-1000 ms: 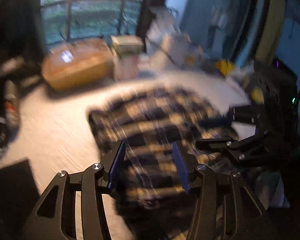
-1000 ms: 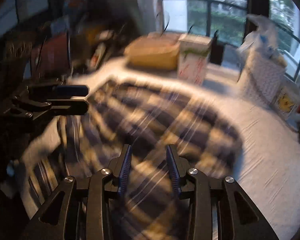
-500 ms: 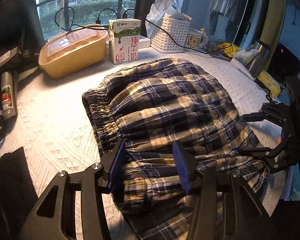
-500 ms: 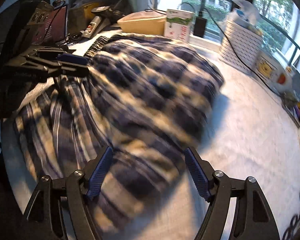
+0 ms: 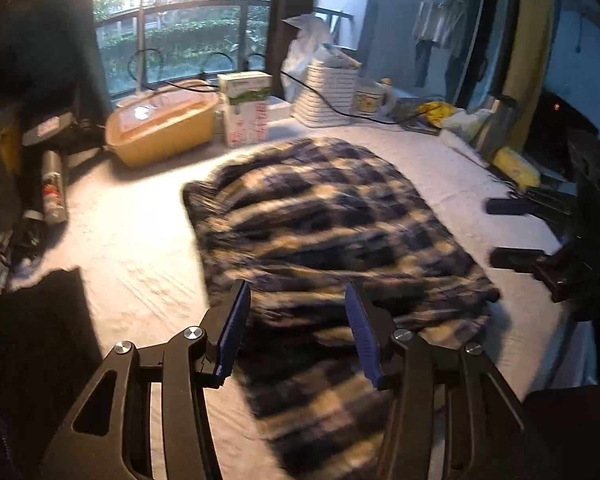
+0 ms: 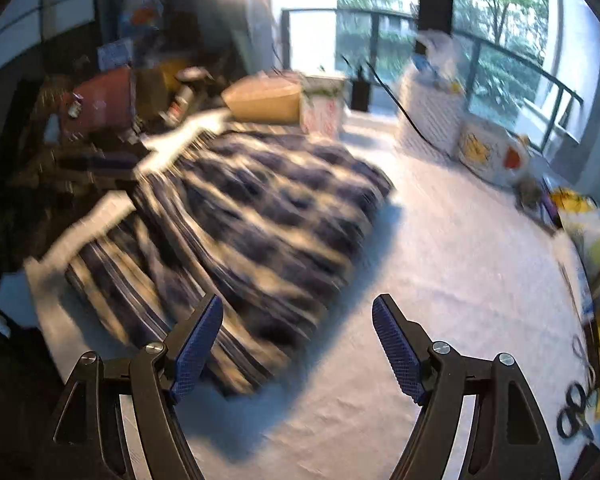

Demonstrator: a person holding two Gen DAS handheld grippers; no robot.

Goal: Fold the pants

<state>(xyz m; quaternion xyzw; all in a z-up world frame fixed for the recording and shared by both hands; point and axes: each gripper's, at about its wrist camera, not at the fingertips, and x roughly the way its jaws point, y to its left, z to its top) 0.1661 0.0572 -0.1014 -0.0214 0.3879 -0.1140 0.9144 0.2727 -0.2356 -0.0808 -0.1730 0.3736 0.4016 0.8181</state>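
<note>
left wrist view: plaid pants [image 5: 332, 236] are seen flat on the white cloth [image 5: 132, 248], ahead of and under the left gripper [image 5: 298, 334]; jaws apart, nothing held
right wrist view: pants [image 6: 256, 224] lie ahead-left of the right gripper [image 6: 298, 344]; jaws wide, empty
nearer claw: judged the left

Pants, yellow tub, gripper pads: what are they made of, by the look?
Pants: soft woven fabric, likely cotton flannel; navy and cream plaid, matte, lying limp in folds.
Tub: probably plastic; smooth yellow walls, glossy clear lid catching light.
Pads: blue, finely knurled, likely rubber; matte on black hard fingers.
</note>
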